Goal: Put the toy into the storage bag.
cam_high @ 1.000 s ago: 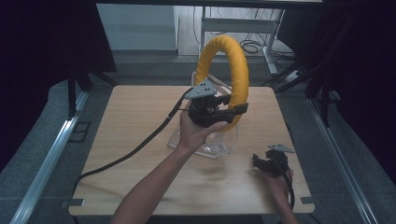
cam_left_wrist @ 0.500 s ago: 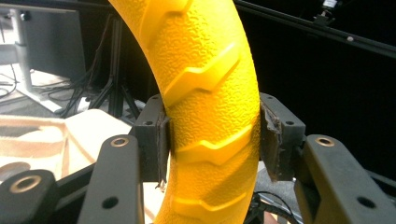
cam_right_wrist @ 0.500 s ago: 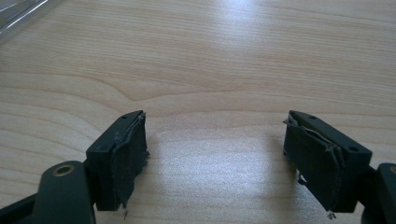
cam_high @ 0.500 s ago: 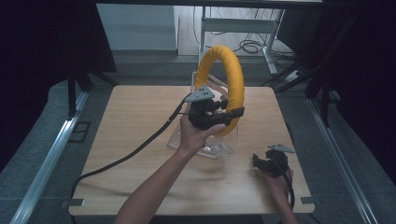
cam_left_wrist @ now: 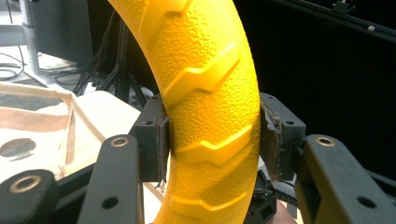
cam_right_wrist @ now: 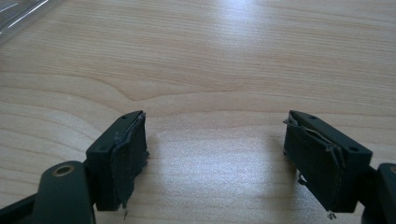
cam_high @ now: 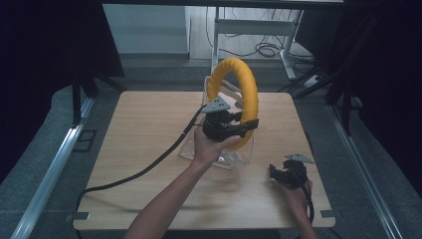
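Observation:
A big yellow ring [cam_high: 238,84] with a chevron tread stands upright over a clear plastic box [cam_high: 219,152] at the table's middle. My left gripper [cam_high: 241,128] is shut on the ring's lower right part. In the left gripper view both pads press the yellow ring [cam_left_wrist: 205,107] from either side, and my left gripper [cam_left_wrist: 212,140] holds it above the box. My right gripper [cam_high: 279,172] rests low near the table's front right corner, held by a hand. In the right gripper view my right gripper [cam_right_wrist: 215,154] is open over bare wood with nothing between its pads [cam_right_wrist: 128,154].
The wooden table [cam_high: 124,149] has bare room at left and front. A black cable [cam_high: 149,167] trails from the left gripper to the front left edge. A metal frame and cables [cam_high: 263,47] stand on the floor behind the table. The clear box's edge [cam_right_wrist: 18,18] shows at upper left.
The left gripper has carried the yellow ring slightly left and lower, closer over the clear box. The right gripper has stayed in place.

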`<control>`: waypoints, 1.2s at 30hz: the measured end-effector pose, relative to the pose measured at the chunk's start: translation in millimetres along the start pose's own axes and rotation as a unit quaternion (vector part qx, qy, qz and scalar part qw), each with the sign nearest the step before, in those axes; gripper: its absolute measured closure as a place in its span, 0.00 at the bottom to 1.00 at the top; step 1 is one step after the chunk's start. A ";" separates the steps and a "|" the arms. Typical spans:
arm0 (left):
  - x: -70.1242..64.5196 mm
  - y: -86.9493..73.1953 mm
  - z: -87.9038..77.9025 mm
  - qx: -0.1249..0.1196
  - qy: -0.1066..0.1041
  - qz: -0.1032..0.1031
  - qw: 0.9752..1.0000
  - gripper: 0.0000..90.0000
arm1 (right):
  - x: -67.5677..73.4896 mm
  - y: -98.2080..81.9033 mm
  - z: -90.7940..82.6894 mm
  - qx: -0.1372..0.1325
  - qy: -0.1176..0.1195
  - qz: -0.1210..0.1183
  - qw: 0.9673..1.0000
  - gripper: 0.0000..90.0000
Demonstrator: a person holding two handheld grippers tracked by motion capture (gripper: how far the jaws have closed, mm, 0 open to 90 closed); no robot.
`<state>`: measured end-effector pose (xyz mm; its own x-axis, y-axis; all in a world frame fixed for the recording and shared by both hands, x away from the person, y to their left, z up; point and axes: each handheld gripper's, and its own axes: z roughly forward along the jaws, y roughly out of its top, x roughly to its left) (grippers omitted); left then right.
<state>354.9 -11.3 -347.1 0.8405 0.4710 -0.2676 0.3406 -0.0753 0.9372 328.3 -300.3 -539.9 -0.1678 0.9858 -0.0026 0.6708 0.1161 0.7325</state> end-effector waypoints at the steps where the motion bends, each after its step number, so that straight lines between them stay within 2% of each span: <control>1: 0.9 -1.2 0.9 0.001 0.001 -0.004 1.000 0.56 | 0.0 0.0 0.0 0.000 0.000 0.000 1.000 0.24; 7: 4.6 -4.0 2.0 0.001 0.005 -0.009 1.000 0.56 | 0.0 0.0 0.0 0.000 0.000 0.000 1.000 0.24; 10: 10.9 -7.5 0.0 -0.003 0.007 -0.029 1.000 0.56 | 0.0 0.0 0.0 0.000 0.000 -0.001 1.000 0.24; 12: 12.7 -9.3 -1.0 -0.001 0.008 -0.032 0.999 0.56 | 0.0 0.1 0.1 0.001 0.000 -0.002 1.000 0.24; 27: 15.5 -28.8 7.4 0.019 0.021 -0.031 0.999 0.56 | 0.0 -0.1 0.0 0.001 0.001 -0.002 1.000 0.24; 29: 17.2 -32.9 8.3 0.020 0.020 -0.043 0.999 0.56 | 0.0 -0.1 0.0 0.001 0.001 -0.002 1.000 0.24; 33: 30.0 -44.3 7.5 0.020 0.012 -0.084 0.996 0.56 | -0.2 0.0 -0.2 0.001 0.001 -0.004 1.000 0.24; 35: 31.2 -46.1 5.7 0.017 0.011 -0.084 0.996 0.55 | -0.3 0.0 -0.1 0.001 0.001 -0.005 1.000 0.24; 36: 29.7 -45.5 5.3 0.020 0.017 -0.077 0.997 0.55 | -0.2 0.0 -0.1 0.001 0.001 -0.004 1.000 0.24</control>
<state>366.6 1.4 -399.0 0.7624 0.5096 -0.3988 0.4812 -0.0344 0.8759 328.2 -300.5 -539.9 -0.1745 0.9846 -0.0077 0.6713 0.1246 0.7306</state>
